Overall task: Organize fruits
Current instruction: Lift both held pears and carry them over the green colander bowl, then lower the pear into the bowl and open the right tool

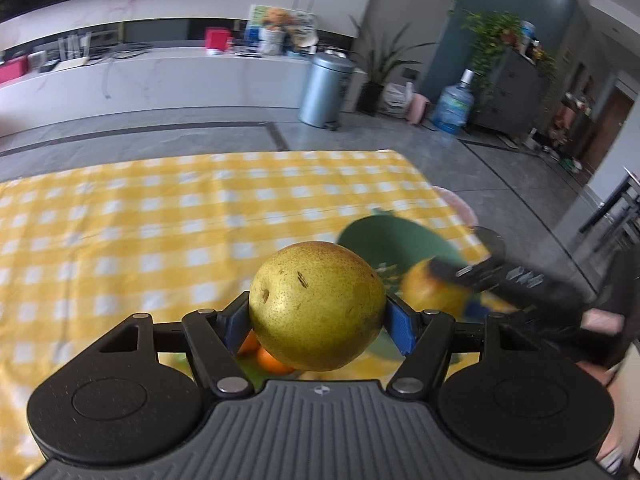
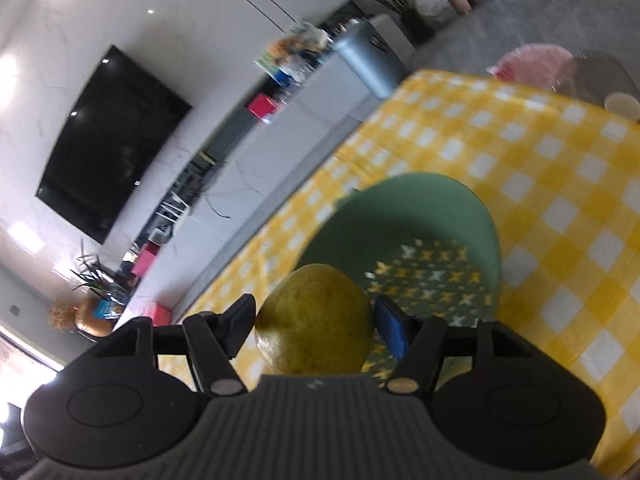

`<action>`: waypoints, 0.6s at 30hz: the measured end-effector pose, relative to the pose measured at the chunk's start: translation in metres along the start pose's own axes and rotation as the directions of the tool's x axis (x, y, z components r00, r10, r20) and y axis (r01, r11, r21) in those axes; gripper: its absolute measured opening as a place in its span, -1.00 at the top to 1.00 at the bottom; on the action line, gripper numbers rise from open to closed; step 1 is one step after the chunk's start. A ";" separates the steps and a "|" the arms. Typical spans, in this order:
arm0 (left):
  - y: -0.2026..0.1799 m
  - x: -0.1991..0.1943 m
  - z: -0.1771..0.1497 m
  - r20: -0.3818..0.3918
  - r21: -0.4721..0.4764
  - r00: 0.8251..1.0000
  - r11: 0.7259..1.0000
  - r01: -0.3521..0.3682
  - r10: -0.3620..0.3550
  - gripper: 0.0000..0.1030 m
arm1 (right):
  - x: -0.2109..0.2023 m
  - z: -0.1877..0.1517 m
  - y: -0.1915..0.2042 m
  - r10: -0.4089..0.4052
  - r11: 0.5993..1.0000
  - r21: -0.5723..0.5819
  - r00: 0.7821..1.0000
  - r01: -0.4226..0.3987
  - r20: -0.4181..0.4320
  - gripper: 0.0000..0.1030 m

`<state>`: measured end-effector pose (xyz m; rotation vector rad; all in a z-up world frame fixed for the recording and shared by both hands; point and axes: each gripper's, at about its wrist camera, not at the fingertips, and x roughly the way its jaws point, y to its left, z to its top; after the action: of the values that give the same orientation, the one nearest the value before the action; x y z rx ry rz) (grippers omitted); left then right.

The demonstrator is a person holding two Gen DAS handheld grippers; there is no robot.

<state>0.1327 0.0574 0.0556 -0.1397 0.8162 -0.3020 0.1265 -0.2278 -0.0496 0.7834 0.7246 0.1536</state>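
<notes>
Two pears are up off the table, one in each of my grippers. Through the left wrist camera, my left gripper [image 1: 318,316] is clamped on a yellow-green pear [image 1: 316,306], both blue pads [image 1: 400,322] pressed against its sides. Below and behind that pear sit two oranges [image 1: 272,360], partly hidden by it. Ahead and to the right, a green bowl [image 1: 384,236] rests on the yellow checked tablecloth [image 1: 160,216], and my right gripper [image 1: 456,276] reaches in from the right, blurred, with another yellowish fruit [image 1: 424,292] at its tip, close to the bowl.

Through the right wrist camera, my right gripper [image 2: 316,316] has a second pear [image 2: 316,320] between its fingers; a narrow gap shows on either side of the fruit, so I cannot tell whether the pads truly grip it. Just ahead and slightly right lies the green bowl [image 2: 420,204], its perforated bottom visible. The checked tablecloth [image 2: 560,200] spreads to the right.
</notes>
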 end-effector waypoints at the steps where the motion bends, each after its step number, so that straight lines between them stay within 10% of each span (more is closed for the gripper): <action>1: -0.006 0.005 0.002 0.012 0.012 1.000 1.000 0.006 -0.006 -0.53 | 0.009 0.001 -0.005 -0.006 1.000 0.003 1.000 0.006 -0.015 -0.22; 8: -0.018 0.039 0.012 -0.035 -0.022 0.995 0.996 0.091 -0.092 -0.53 | 0.037 0.004 -0.014 -0.194 0.979 -0.066 0.981 0.194 0.007 -0.22; 18: -0.029 0.046 0.008 -0.062 0.004 0.995 0.997 0.076 -0.076 -0.53 | 0.041 0.007 -0.002 -0.215 0.965 -0.153 0.977 0.212 -0.001 -0.22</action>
<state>0.1618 0.0158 0.0357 -0.1563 0.8729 -0.3823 0.1618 -0.2174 -0.0693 0.5550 0.7990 0.0198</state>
